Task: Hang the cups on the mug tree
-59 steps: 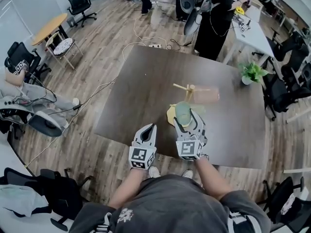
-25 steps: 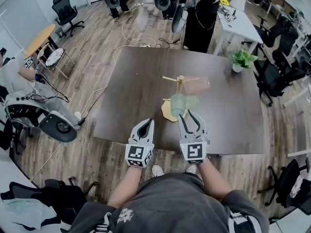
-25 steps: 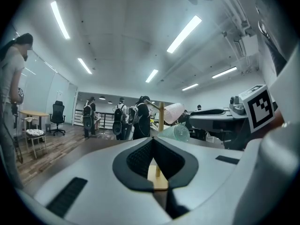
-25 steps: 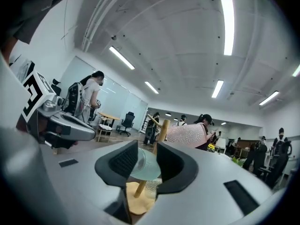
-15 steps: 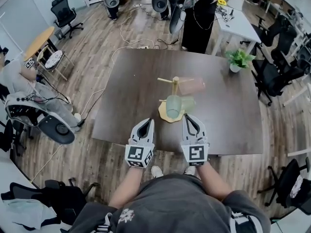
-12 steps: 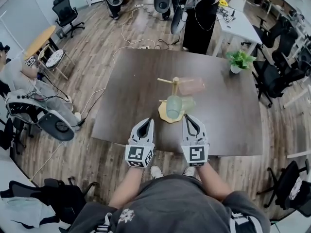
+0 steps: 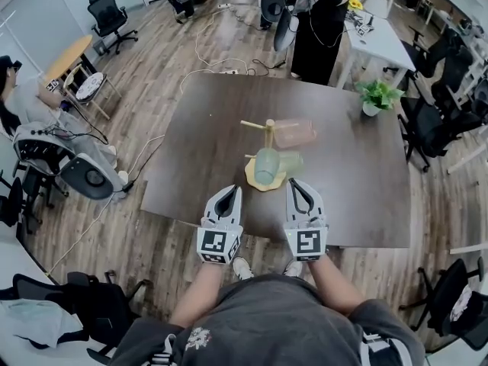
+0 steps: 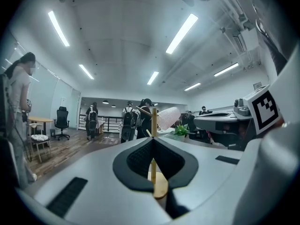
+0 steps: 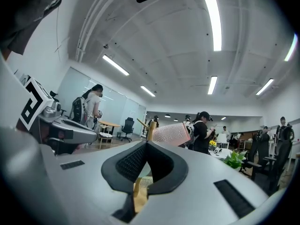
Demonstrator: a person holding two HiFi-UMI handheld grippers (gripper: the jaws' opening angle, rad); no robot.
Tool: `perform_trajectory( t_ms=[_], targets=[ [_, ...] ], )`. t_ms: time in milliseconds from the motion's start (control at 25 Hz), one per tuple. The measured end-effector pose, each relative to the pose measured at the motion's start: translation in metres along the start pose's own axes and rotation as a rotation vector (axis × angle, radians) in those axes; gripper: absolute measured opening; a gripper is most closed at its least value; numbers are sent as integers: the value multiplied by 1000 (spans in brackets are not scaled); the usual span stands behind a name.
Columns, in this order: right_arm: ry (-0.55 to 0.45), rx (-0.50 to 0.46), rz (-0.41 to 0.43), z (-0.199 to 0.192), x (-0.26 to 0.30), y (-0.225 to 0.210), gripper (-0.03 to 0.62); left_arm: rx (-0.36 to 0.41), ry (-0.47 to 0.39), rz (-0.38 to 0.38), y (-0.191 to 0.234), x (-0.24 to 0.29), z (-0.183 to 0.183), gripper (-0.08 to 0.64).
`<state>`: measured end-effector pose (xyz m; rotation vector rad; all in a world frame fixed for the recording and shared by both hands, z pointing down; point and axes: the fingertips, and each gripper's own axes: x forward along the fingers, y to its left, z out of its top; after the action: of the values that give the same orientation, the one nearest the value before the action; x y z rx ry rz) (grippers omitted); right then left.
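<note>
Right, pink cup (image 7: 293, 133) and green cups (image 7: 267, 166) hang on the mug tree (image 7: 266, 130). Left gripper (image 7: 231, 191) and right gripper (image 7: 293, 184), both clenched empty, sit just short of it. Best drawn away straight, no nudging.

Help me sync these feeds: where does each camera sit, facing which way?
Head view: on the person's head, steeply down at table and mug tree; forearms, left gripper, right gripper show.
Left gripper view: on that gripper, level along its shut jaws toward the mug tree.
Right gripper view: likewise, own jaws shut.
Shared by all: pink cup.
</note>
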<state>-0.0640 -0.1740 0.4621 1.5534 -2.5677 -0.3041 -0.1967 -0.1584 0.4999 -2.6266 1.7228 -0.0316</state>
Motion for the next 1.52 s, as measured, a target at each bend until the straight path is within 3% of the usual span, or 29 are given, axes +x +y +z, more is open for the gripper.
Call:
perform_trajectory(
  t_ms=[480,880,1520],
  targets=[
    [-11,29,27,-6,0,-6,25,-12,-7,63,0,-5,1,8],
    [-4,-16,22,-4,0,-11,23,0,5,70,-3,-5,-2,8],
    [-10,-6,12,-10,1,-15,23,13,30,87,-2,-5,-8,6]
  ],
)
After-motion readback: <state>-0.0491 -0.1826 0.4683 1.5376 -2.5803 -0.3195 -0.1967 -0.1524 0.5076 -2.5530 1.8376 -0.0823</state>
